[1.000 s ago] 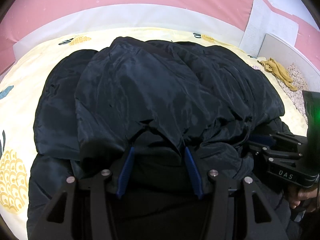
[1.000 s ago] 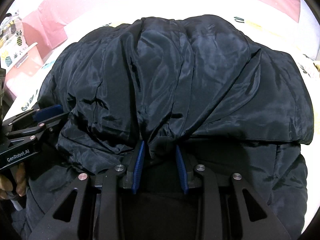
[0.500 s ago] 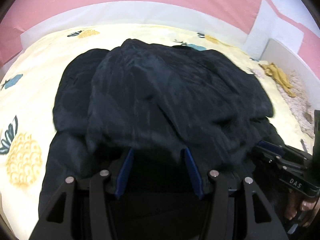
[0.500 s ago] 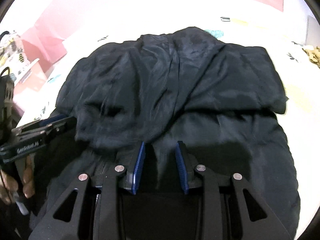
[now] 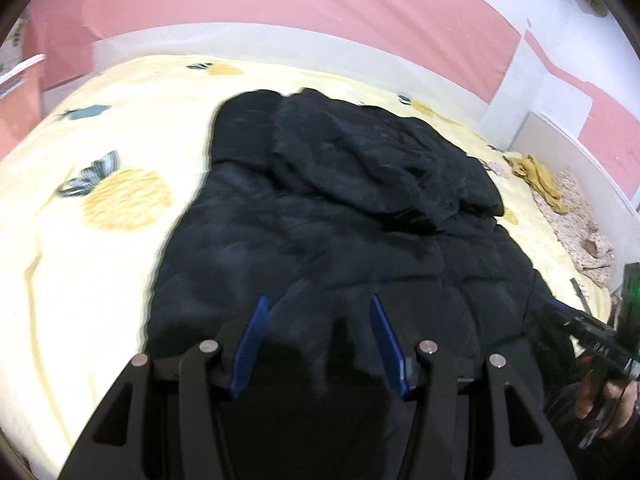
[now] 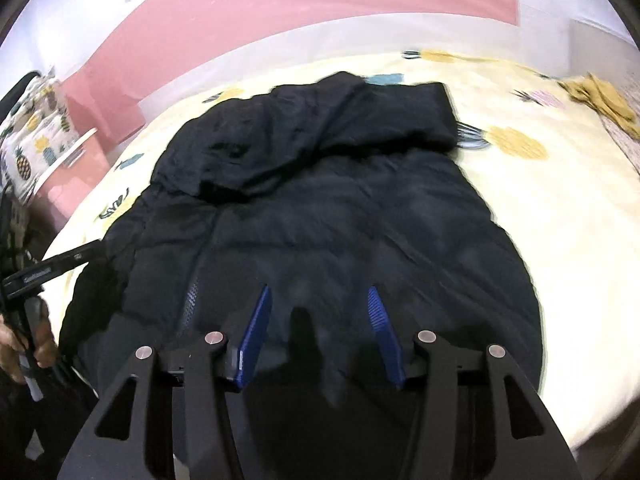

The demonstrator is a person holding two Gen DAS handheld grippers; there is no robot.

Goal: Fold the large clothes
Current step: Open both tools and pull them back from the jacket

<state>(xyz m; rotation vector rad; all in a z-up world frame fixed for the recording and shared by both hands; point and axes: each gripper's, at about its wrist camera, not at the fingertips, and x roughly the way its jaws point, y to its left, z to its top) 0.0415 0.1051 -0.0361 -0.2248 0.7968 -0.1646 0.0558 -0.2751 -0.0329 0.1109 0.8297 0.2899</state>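
A large black padded jacket (image 5: 340,208) lies on the bed, its far part folded over into a bunched layer (image 5: 380,160); it also shows in the right wrist view (image 6: 328,208). My left gripper (image 5: 320,304) is open and empty above the jacket's near part. My right gripper (image 6: 320,296) is open and empty above the near part too. The right gripper also appears at the right edge of the left wrist view (image 5: 596,340), and the left gripper at the left edge of the right wrist view (image 6: 52,268).
The bed has a pale yellow pineapple-print sheet (image 5: 100,184). A mustard cloth (image 5: 536,176) lies at the bed's right edge by a white board (image 5: 568,160). A pink wall (image 5: 280,4) is behind. A pink stand with a pineapple-print bag (image 6: 36,140) is at left.
Both grippers have let go of the jacket's fold and drawn back toward me. The folded part now lies farther away on the bed.
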